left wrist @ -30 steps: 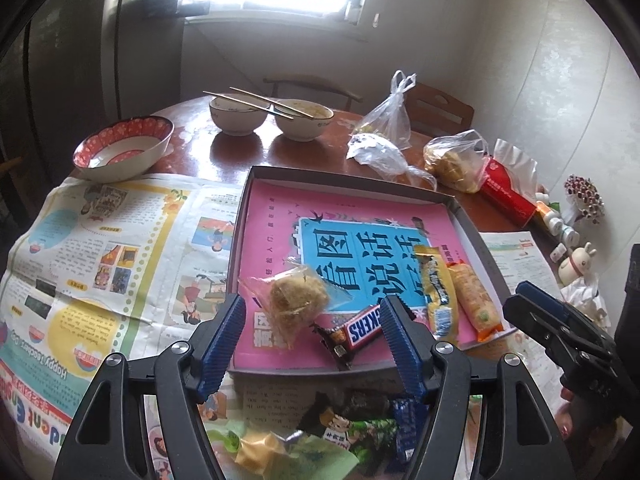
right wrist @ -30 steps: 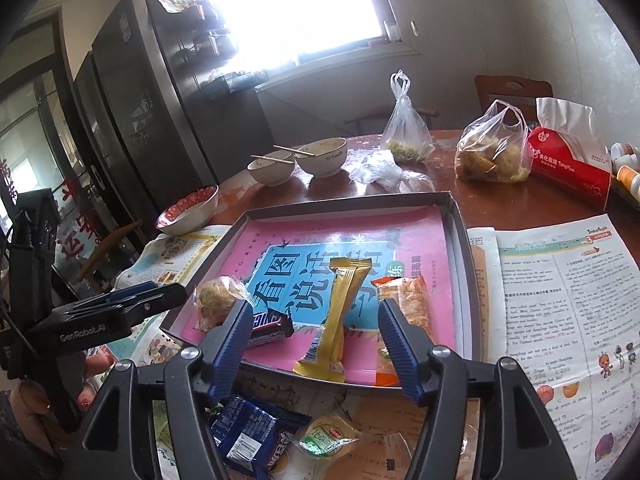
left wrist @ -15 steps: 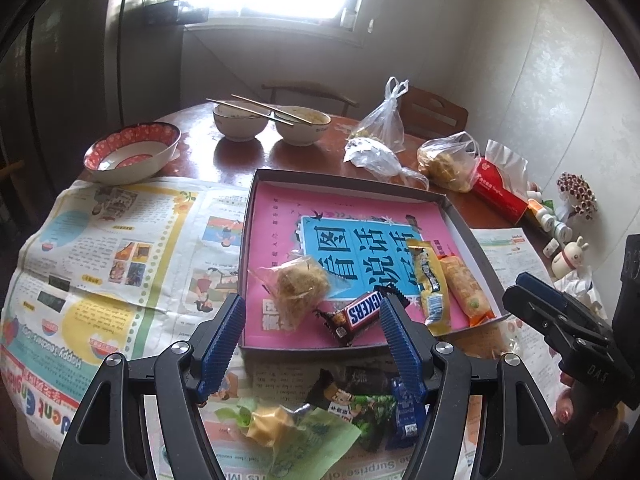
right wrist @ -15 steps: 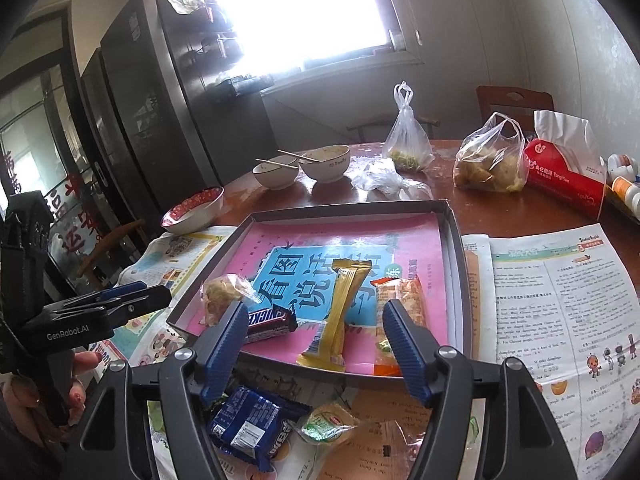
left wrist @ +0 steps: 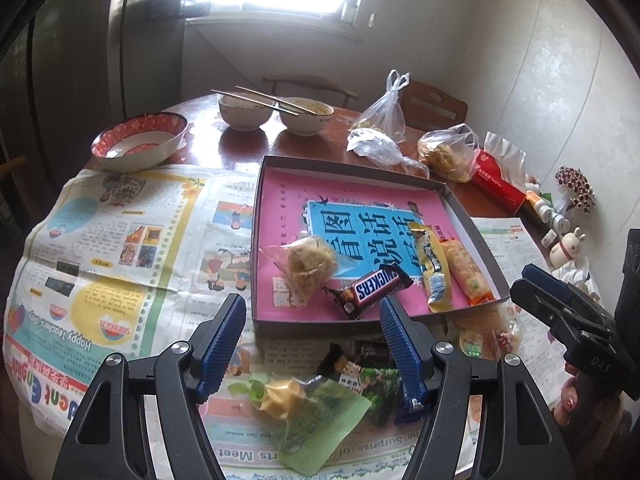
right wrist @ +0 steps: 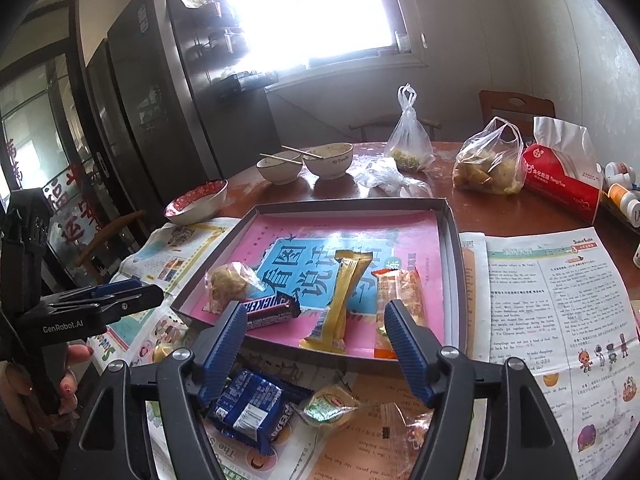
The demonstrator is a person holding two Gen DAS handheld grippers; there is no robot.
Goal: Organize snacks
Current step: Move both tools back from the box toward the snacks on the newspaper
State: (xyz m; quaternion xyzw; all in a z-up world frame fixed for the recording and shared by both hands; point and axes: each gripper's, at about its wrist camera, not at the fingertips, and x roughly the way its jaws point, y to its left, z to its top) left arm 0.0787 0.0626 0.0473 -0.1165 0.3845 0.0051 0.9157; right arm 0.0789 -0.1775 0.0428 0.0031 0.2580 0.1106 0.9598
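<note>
A shallow box tray (left wrist: 472,220) with a pink and blue lining holds a clear-wrapped pastry (left wrist: 310,262), a Snickers bar (left wrist: 372,290), a yellow bar (left wrist: 434,266) and an orange packet (left wrist: 466,270). On the newspaper in front lie a yellow candy (left wrist: 280,398) and green packets (left wrist: 372,384). My left gripper (left wrist: 310,304) hovers open above them, holding nothing. In the right wrist view a blue biscuit packet (right wrist: 252,406) and a small green-labelled snack (right wrist: 330,404) lie below my right gripper (right wrist: 316,308), which is open and holds nothing.
Newspaper (left wrist: 120,240) covers the near table. Behind the tray stand a red-patterned bowl (left wrist: 140,146), two bowls with chopsticks (left wrist: 276,114), plastic bags (left wrist: 448,152) and a red tissue pack (left wrist: 500,180). Small bottles and figurines (left wrist: 564,236) crowd the right edge. A chair (right wrist: 516,108) stands behind.
The left gripper has drawn back from the tray, so more loose snacks on the newspaper show beneath it. The right gripper has hardly moved and its jaws stand slightly wider.
</note>
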